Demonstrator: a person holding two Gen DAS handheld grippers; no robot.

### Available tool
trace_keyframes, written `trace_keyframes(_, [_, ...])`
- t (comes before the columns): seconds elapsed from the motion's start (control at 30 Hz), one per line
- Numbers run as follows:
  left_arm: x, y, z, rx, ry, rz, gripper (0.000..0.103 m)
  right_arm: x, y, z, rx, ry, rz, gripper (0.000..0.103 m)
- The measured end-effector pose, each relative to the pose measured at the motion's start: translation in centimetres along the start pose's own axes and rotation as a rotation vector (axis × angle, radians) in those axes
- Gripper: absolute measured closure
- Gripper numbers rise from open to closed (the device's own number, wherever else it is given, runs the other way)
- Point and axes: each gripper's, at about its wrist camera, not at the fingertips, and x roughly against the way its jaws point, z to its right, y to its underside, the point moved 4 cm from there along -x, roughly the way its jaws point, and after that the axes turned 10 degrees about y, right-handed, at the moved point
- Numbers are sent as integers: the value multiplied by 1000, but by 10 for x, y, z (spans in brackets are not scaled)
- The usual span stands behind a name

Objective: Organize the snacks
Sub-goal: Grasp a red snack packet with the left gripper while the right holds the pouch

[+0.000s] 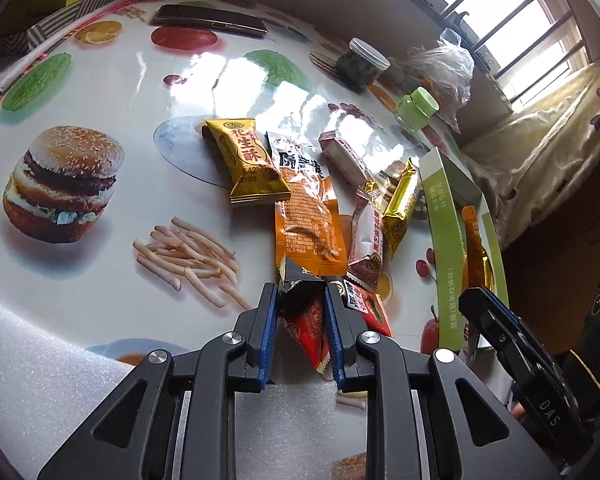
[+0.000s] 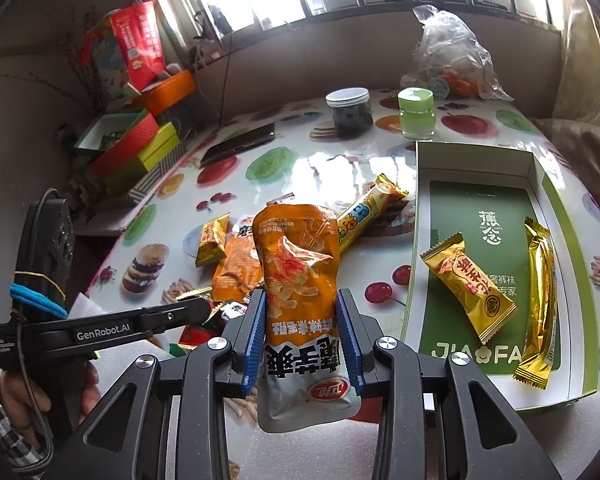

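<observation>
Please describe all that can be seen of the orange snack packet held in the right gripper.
The orange snack packet is a glossy foil pouch with a silver lower end, large Chinese characters and a red logo, all upside down to the camera. It looks puffed and slightly creased. The right gripper clamps its sides between blue pads, holding it upright above the table.

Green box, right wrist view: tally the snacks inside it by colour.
Yellow packet: 1
Gold stick pack: 1
Total in the green box: 2
</observation>
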Motion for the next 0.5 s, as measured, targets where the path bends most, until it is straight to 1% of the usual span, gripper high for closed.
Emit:
trace_keyframes(0.17, [3,-3,-7,36,5,12,79,-1,0,-1,-1,0,-1,70])
trace_keyframes(0.33, [7,-4,-10,51,27,29,78,0,0,0,-2,-2,0,70])
trace_keyframes(0.4, [6,-4,-12,57,19,16,76,0,0,0,-2,-3,-1,70])
trace_keyframes(0.5, [3,-1,-13,47,3,3,76,0,0,0,-1,-3,0,70])
